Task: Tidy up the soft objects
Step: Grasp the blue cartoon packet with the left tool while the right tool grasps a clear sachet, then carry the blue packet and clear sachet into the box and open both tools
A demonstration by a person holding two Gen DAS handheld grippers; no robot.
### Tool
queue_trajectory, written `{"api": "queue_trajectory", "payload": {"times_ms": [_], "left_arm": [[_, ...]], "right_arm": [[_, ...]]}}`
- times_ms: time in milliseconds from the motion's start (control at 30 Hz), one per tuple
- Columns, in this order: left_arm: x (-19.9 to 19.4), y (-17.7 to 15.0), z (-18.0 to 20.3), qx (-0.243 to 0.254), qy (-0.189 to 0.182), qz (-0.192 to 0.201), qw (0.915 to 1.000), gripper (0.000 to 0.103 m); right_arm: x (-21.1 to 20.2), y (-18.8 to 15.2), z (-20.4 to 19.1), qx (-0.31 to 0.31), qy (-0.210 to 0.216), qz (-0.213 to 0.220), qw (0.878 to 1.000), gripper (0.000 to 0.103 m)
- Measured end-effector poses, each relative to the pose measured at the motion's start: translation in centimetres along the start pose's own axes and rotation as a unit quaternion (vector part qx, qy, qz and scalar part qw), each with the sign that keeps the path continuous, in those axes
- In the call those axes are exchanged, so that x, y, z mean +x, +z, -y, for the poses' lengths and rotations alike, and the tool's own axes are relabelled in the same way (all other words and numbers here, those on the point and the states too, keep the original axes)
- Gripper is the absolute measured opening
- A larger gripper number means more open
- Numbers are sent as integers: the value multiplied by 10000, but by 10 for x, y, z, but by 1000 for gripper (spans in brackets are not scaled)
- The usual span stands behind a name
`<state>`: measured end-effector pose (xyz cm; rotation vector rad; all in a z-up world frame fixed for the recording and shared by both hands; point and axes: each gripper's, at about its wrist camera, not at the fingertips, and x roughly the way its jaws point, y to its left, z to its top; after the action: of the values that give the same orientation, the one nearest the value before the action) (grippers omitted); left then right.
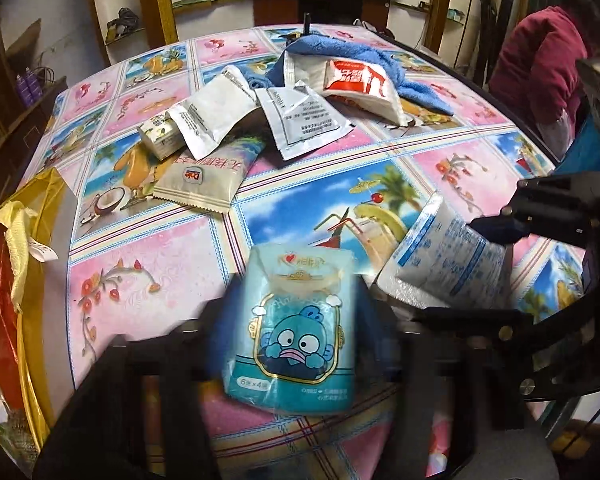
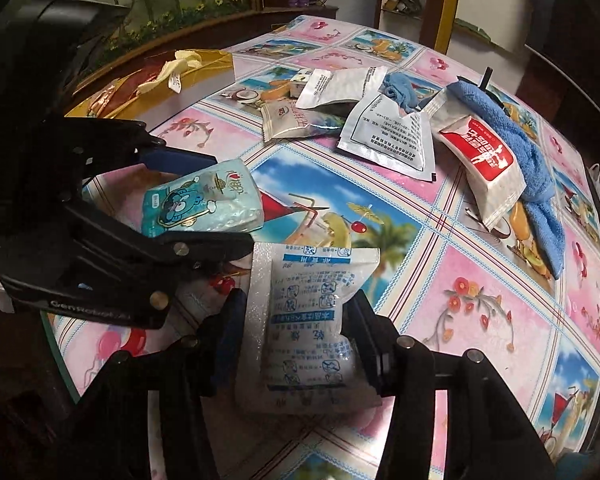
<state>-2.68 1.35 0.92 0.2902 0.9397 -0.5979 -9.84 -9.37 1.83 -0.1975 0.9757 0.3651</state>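
Note:
A light-blue tissue pack (image 1: pixel 292 344) with a cartoon fish on it sits between the fingers of my left gripper (image 1: pixel 296 320), just above the patterned tablecloth (image 1: pixel 148 280). From the right wrist, the left gripper (image 2: pixel 228 200) is shut on that tissue pack (image 2: pixel 204 204), one finger above it and one below. My right gripper (image 2: pixel 296 304) is shut on a white pack with blue print (image 2: pixel 304 320), which narrows where the pads squeeze it. In the left wrist view the right gripper (image 1: pixel 456 268) holds this white pack (image 1: pixel 448 264) to the right of the tissue pack.
Mid-table lies a loose heap: a blue towel (image 1: pixel 340 52), a red-and-white pack (image 1: pixel 356 76), silver sachets (image 1: pixel 304 120), a white pouch (image 1: pixel 212 116), a Dole snack pack (image 1: pixel 200 184) and a small box (image 1: pixel 160 136). A gold bag (image 1: pixel 32 240) stands at the left edge. A person in red (image 1: pixel 540 60) sits far right.

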Motion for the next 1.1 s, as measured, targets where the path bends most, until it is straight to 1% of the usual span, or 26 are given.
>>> {"api": "queue_trajectory", "payload": {"times_ms": [33,100,133,200,333,400,533,600,700,733,833,967,1100], "left_arm": [[-2,-1,-1,-91,-35,8,10000,46],[-8,-5,-6,-306,-228,64,9993,43],[-11,-7,-8,-403,-294,107,9987,43],[-20,-11,-15,-595,-407,223,9972,43],[-42,-21,-29,-944,-584,480,9927,43],[-59,-26,-38,-1133,-653,672,9891,43],[-104,-42,-61,-1514,-654,1098,9802,43],[-123,-50,-76,-1674,-568,1246,9763,43],[-147,-65,-109,-1977,-305,1349,9704,43],[-151,-69,-118,-2053,-193,1345,9692,43],[-161,-81,-156,-2287,340,1250,9648,43],[-163,-90,-199,-2568,621,1149,9576,43],[-150,-90,-238,-2846,657,987,9513,43]], "right_arm": [[-2,-2,-1,-8,-5,52,10000,46],[-7,-7,0,43,-29,145,9999,40],[-9,-7,1,104,-13,177,9998,35],[-14,-8,3,232,9,236,9995,31],[-14,-7,2,386,1,220,9990,29],[-16,-6,-2,418,9,263,9988,28],[-24,2,-12,381,47,372,9986,28],[-31,7,-17,368,116,454,9982,28],[-40,21,-29,349,335,613,9969,28],[-43,26,-33,345,424,668,9963,28],[-46,44,-49,279,665,787,9943,28],[-44,72,-77,149,990,882,9911,28],[-33,100,-104,68,1296,879,9876,28]]}}
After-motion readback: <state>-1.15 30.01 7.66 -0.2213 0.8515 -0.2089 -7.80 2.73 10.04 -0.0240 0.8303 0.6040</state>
